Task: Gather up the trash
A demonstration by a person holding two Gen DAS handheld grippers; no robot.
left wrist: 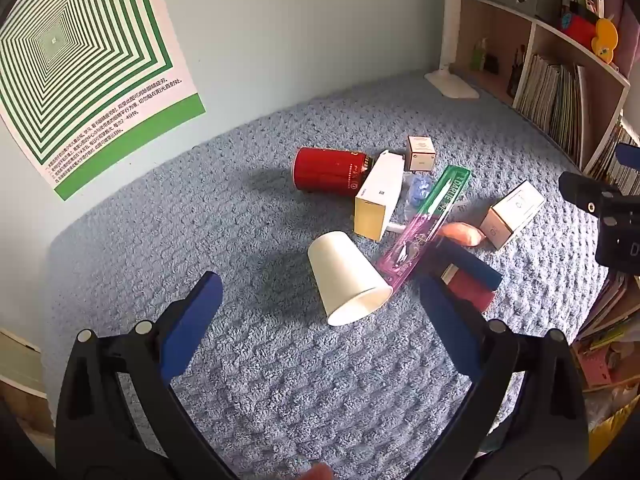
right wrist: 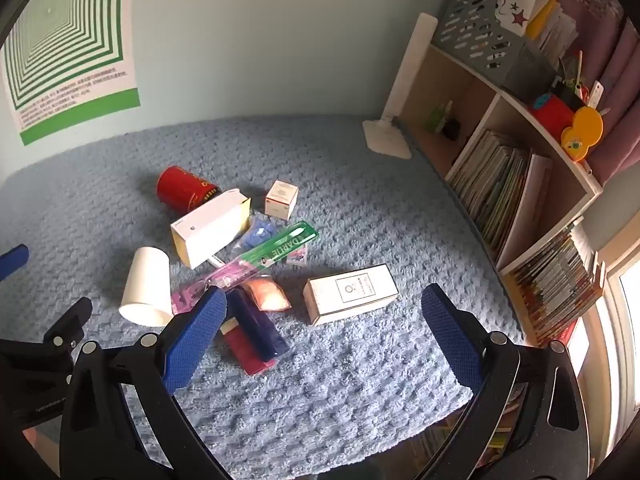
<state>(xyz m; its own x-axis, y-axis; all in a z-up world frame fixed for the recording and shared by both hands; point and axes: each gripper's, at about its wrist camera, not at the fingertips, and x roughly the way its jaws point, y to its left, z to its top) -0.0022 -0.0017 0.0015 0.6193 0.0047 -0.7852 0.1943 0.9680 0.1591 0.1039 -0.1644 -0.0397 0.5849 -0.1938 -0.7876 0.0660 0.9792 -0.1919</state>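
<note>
Trash lies in a loose heap mid-way across the blue mat (left wrist: 256, 360): a red can (left wrist: 328, 171) on its side touching a white box (left wrist: 380, 196), a tipped paper cup (left wrist: 347, 278) just beside a green-and-pink toothbrush pack (left wrist: 426, 224), and a second box (right wrist: 352, 293) a little apart. My left gripper (left wrist: 320, 304) hovers over the cup, jaws wide and holding nothing. My right gripper (right wrist: 320, 312) hangs near that second box, equally wide and empty.
</note>
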